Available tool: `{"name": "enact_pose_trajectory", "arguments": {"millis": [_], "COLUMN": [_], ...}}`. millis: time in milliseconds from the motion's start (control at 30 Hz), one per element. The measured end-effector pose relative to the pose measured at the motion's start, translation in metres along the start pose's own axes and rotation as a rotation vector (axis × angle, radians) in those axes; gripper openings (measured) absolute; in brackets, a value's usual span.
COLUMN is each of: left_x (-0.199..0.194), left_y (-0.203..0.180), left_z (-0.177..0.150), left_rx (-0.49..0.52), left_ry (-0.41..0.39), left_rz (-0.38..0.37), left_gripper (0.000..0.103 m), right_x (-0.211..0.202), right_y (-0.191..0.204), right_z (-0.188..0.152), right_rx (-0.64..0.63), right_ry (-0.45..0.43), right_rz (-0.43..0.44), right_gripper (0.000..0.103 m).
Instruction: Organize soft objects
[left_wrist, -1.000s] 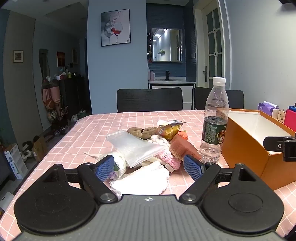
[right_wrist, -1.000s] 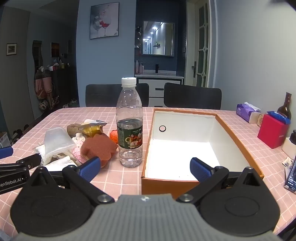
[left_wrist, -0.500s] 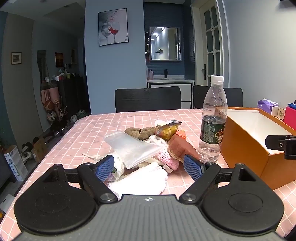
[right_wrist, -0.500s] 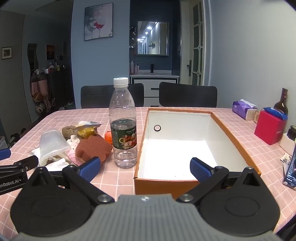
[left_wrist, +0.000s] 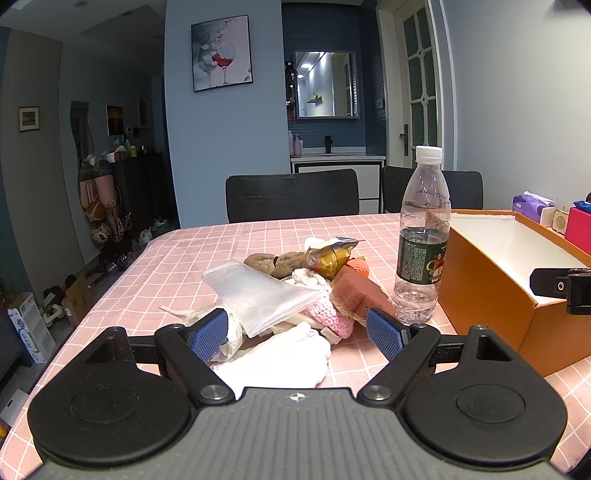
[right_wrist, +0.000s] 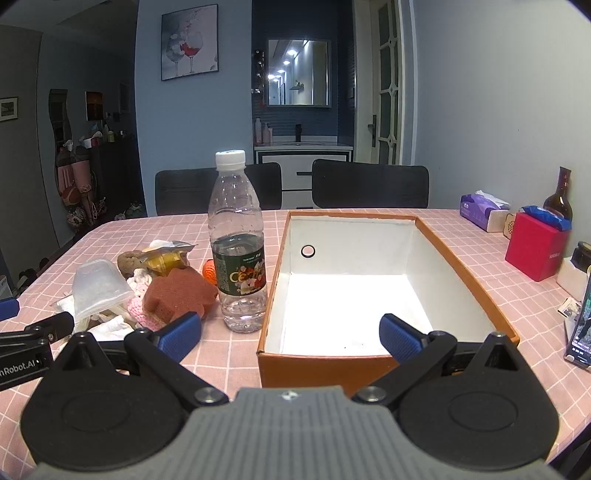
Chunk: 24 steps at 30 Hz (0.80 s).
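Left gripper (left_wrist: 301, 332) wide open, holding nothing; white cloth (left_wrist: 280, 360) sits at 12 o'clock between my pads, long axis crosswise. Rest of the soft pile (left_wrist: 295, 288) just beyond. Right gripper (right_wrist: 290, 334) also open and empty, facing the orange box (right_wrist: 465, 254); left is nearer the pile. Bottle (right_wrist: 238, 243) label reads "Ce…"; rest illegible.

A heap of soft objects (left_wrist: 295, 295) is seen left of the orange box (right_wrist: 461, 258), just beyond the upright water bottle (right_wrist: 236, 243). A brown sponge (right_wrist: 177, 295) is propped against a pink knitted piece (left_wrist: 328, 317); a white cloth (left_wrist: 280, 358) is laid at the near edge. The box is open, its white interior bare.
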<state>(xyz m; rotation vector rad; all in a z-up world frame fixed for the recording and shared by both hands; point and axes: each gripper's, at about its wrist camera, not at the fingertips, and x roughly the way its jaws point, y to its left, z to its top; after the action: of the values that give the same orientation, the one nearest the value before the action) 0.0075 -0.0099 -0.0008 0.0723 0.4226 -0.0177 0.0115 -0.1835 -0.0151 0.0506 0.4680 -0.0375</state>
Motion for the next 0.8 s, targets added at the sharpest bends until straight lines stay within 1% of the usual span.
{"name": "enact_pose_trajectory", "arguments": {"millis": [800], "left_x": [0.0030], "left_y": [-0.0012], "left_z": [-0.0020], "left_rx": [0.004], "left_ry": [0.002], "left_rz": [-0.006], "left_gripper": [0.099], "right_x": [0.0015], "right_y": [-0.0021], "right_z": [-0.0008], "right_rx": [0.019], "right_ry": [0.017], "right_rz": [-0.009], "right_gripper": [0.100]}}
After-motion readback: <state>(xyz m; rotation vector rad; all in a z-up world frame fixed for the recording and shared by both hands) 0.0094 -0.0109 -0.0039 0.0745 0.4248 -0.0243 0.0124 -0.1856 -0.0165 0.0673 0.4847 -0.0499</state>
